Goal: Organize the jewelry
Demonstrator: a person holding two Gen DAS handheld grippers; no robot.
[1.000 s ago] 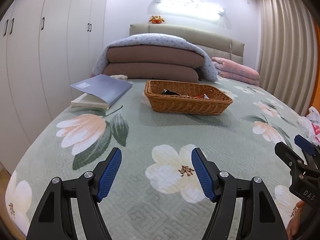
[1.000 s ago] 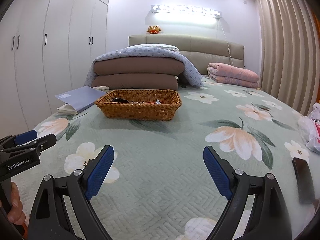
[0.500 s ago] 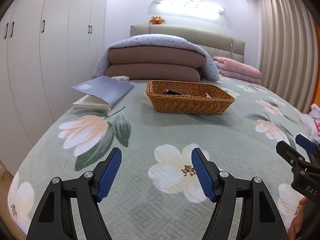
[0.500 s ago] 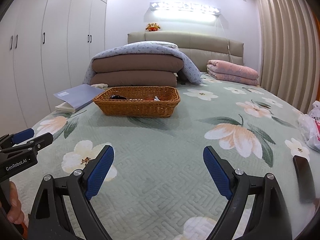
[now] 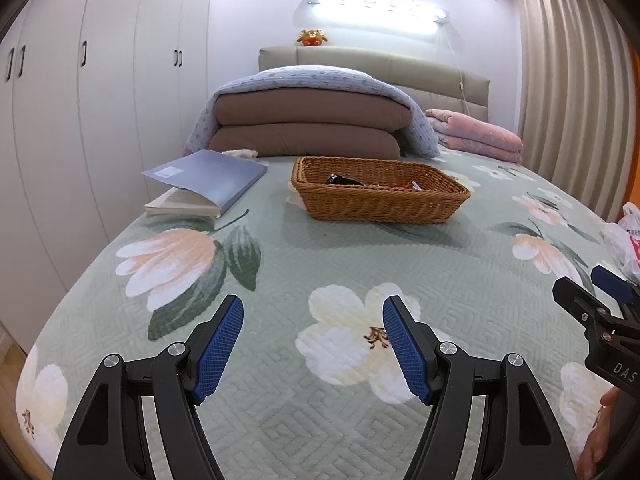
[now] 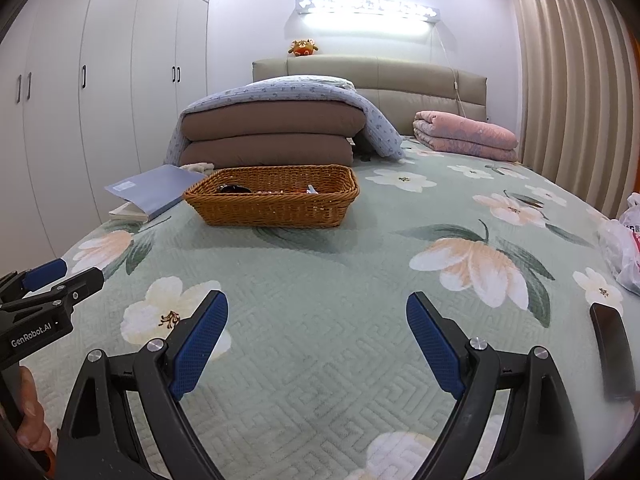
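Both grippers idle: our left gripper (image 5: pixel 313 340) has its blue-padded jaws spread wide with nothing between them, and our right gripper (image 6: pixel 317 338) likewise, spread even wider and empty. Both hang over the near part of the green floral quilted bed (image 6: pixel 320 280), side by side, pointing at the far end.

Target is the brown woven wicker basket (image 5: pixel 380 200), rectangular, sitting mid-bed, well apart from both grippers. It lies just right of the blue-grey open book (image 5: pixel 208 178) and in front of the stacked brown cushions (image 5: pixel 308 124).

Inside the basket we see a dark glossy item (image 5: pixel 342 179) at the left end and a red-and-silver cluster of small pieces (image 5: pixel 408 186) to the right. They're too small to identify; we take them for the jewelry.

Handling, as we judge it:
- Pieces look light, thin and possibly tangled. Chains will drape and slip off the pads.
- Pinch at a solid part (clasp, pendant, band), not a loose strand.
- Low squeeze force, since small stones and links may bend.
- Basket is light and stiff, so it may slide on the quilt. We'd steady its near rim with the left gripper while the right one picks.
- The weave can snag chains, so lift straight up.

A black flat phone-like slab (image 6: pixel 612 354) lies at near right, not part of the job.
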